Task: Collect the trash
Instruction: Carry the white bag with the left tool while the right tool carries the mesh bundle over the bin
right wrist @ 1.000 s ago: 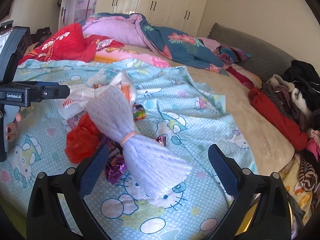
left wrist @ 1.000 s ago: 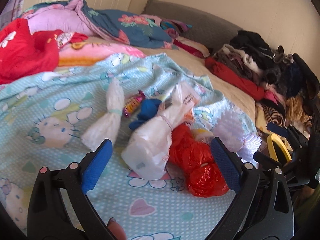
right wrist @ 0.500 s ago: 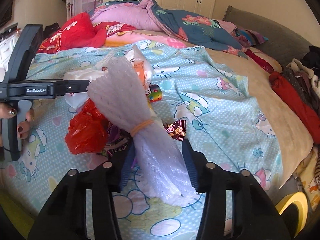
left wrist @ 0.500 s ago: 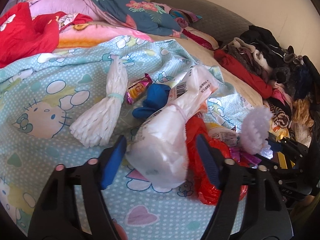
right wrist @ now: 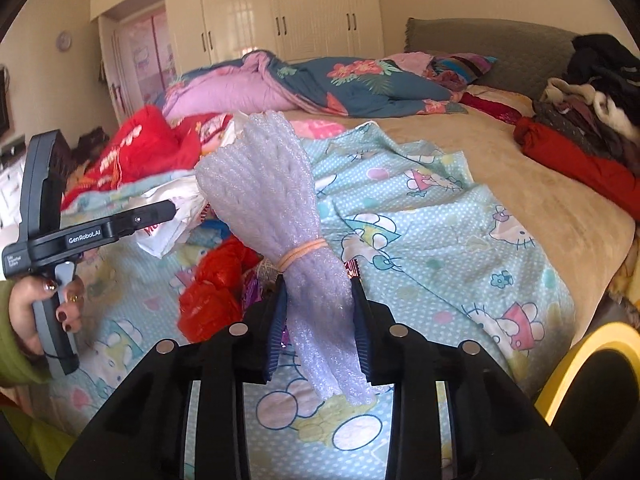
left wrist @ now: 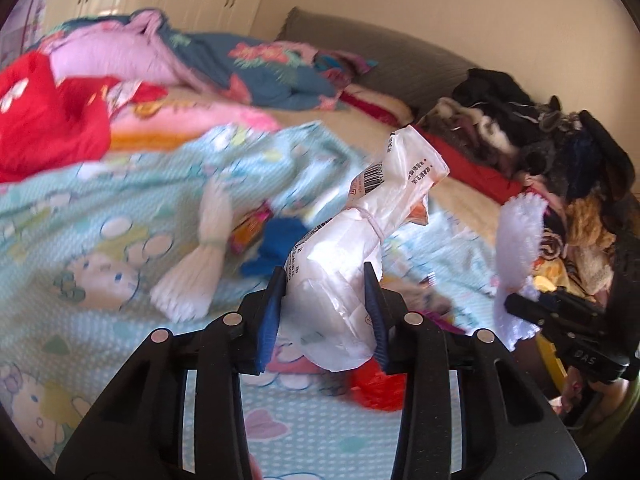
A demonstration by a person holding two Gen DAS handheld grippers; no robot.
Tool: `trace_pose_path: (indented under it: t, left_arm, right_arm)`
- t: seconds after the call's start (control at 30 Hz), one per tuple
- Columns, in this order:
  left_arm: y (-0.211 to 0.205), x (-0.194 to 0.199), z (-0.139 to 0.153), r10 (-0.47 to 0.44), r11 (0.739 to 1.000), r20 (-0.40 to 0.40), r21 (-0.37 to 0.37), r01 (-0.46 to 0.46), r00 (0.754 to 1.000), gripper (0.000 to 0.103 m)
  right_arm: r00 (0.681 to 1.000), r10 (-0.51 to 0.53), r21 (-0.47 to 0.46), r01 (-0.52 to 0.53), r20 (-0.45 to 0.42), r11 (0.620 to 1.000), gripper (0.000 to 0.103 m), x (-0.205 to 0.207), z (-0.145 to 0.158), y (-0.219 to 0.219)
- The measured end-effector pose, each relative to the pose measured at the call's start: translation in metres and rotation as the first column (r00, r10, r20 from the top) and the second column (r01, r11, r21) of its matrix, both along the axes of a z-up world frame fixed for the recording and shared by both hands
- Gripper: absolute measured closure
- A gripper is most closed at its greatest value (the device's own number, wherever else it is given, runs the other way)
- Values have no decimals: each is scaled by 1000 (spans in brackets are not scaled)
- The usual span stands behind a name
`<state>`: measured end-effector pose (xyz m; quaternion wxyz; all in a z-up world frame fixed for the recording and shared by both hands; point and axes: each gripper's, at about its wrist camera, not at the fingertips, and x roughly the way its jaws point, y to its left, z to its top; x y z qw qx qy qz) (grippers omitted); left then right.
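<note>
My left gripper (left wrist: 325, 306) is shut on a white plastic bag (left wrist: 360, 248) tied with a band and holds it above the bed. My right gripper (right wrist: 318, 322) is shut on a pale purple foam-net bundle (right wrist: 280, 216) tied with an orange band, also lifted. On the Hello Kitty sheet (left wrist: 80, 280) lie a white foam-net bundle (left wrist: 200, 264), a snack wrapper (left wrist: 250, 228), a blue scrap (left wrist: 280, 244) and a red plastic bag (left wrist: 376, 386). The red bag (right wrist: 216, 288) also shows in the right wrist view, with the left gripper (right wrist: 132, 220) and its white bag (right wrist: 172, 216).
A yellow-rimmed bin (right wrist: 592, 376) stands at the bed's lower right. Dark clothes (left wrist: 540, 128) pile along the bed's right side. Quilts (right wrist: 320, 84) and a red garment (right wrist: 140, 152) lie at the far side. Wardrobes (right wrist: 280, 16) line the wall.
Both grippers have closed tighter on their bundles and lifted them off the sheet. The red bag and wrappers stayed on the bed.
</note>
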<state>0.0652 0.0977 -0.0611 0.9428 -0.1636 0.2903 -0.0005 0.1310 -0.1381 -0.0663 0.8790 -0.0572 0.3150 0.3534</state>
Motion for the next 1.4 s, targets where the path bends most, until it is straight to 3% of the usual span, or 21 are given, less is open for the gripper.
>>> trace_pose_path:
  t: [0.27,0.53,0.97,1.4]
  left_arm:
    - [-28,4,30,-65,998,62,18,64,996,73]
    - [-55,9,43,-119,993,84,28,117,989,73]
    - [-118,17,47,-252,967,74,60,248,965,73]
    - [-181,26,40,-367,927,30,89,363,930,73]
  right_arm:
    - [993,-117,87,118,-7,989,74,-1,19,-37]
    - [966,-255,172,257,-36,951,74,-3,35,-89]
    - [897,-439,194,440,-51,877,74,-14,43,-157]
    - [801,-587,226,597,-120,769,74,-16,36,-222]
